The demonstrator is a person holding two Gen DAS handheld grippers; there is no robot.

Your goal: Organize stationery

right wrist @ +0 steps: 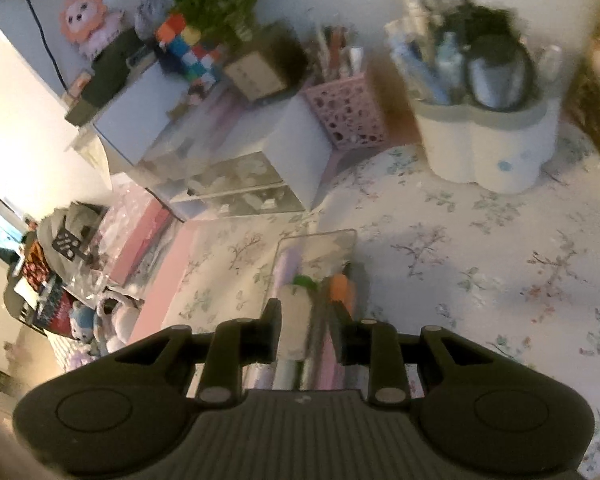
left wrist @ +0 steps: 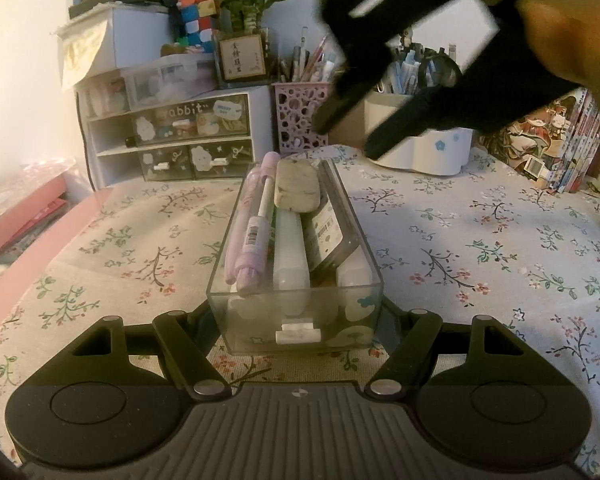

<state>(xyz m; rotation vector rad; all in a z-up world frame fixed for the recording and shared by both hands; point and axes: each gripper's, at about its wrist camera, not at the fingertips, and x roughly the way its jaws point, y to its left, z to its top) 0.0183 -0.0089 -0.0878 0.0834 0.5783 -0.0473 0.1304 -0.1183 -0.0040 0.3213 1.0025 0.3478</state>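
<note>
A clear plastic box (left wrist: 260, 340) stands on the floral tablecloth (left wrist: 480, 260), and my left gripper (left wrist: 296, 320) is shut on its near end, one finger on each side wall. Inside lie a pink pen (left wrist: 252, 232), a grey-white eraser (left wrist: 296, 188), a pale green tube (left wrist: 290, 248) and a dark labelled case (left wrist: 328, 236). My right gripper (left wrist: 348, 138) hovers above the far end of the box, open, nothing between its fingers. In the right wrist view that gripper (right wrist: 307, 320) looks down into the box (right wrist: 320, 240), over a white pen (right wrist: 296, 316) and an orange one (right wrist: 340, 284).
Along the back stand a small drawer organiser (left wrist: 172, 136), a pink perforated pen holder (left wrist: 300, 116) and a white flower-shaped pen pot (left wrist: 432, 148) full of pens. Books (left wrist: 560, 140) lean at the right. A potted plant (left wrist: 244, 8) and a colour cube (left wrist: 198, 12) sit on top.
</note>
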